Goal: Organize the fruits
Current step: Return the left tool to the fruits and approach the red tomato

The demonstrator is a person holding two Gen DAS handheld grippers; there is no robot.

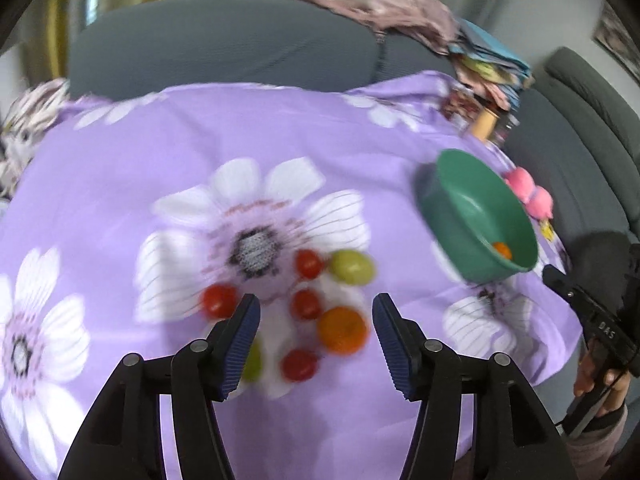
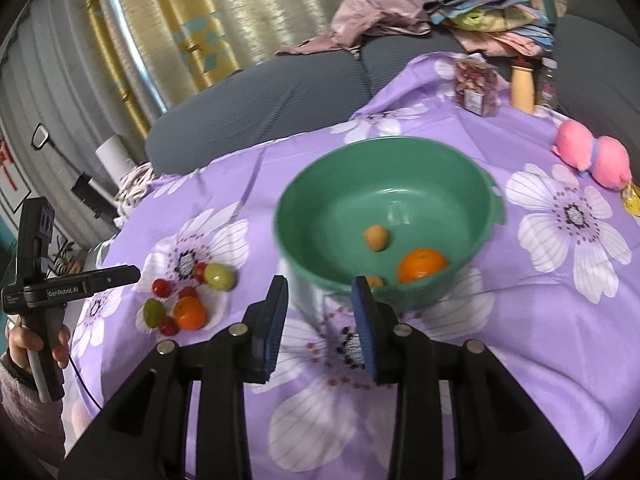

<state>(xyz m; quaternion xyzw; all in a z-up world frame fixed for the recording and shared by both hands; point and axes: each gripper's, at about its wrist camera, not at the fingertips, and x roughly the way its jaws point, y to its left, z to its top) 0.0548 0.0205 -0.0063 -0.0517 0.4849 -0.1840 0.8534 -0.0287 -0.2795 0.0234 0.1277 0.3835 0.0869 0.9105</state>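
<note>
the left gripper point(image 2: 138, 274), marked "genrobot.ai", hangs with fingers spread and empty above the fruit cluster point(image 1: 308, 308) on the purple cloth point(image 1: 120, 152). the right gripper point(image 2: 320, 312) is spread, empty, before the green bowl point(image 2: 304, 216) holding an orange point(image 2: 422, 265).

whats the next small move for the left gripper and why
Probably lower the open left gripper onto the orange fruit lying between its fingers on the purple cloth and close. Nothing is gripped, loose fruit remains, and the green bowl already holds some.
</note>
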